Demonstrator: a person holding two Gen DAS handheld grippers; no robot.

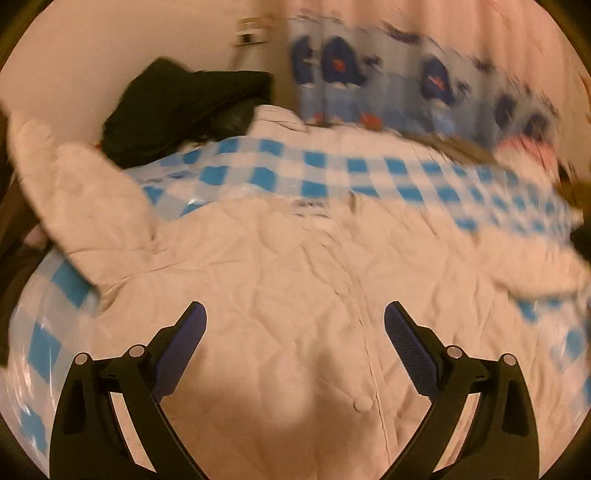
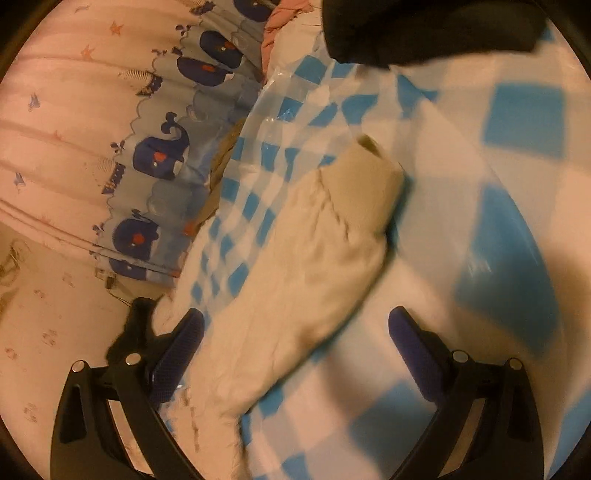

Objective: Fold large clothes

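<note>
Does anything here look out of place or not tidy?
The pale jacket lies open and wrinkled on the checked sheet, not yet folded. One sleeve stretches away to the side. A dark garment is heaped behind it. Both claws are open and hold nothing.

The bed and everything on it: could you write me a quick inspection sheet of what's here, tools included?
Surface: blue-and-white checked sheet, glossy like plastic, covering the bed.
Job's things: cream padded coat spread front up, a snap button showing; one sleeve lies out on the sheet, its ribbed cuff open.
Clutter: black clothes piled at the far corner; a pink item, blurred.
Grippers: left tool open above the coat; right tool open over the sleeve; neither holds anything.
Cables: nothing seen.
Surroundings: whale-print curtain; a wall plate, blurred.
</note>
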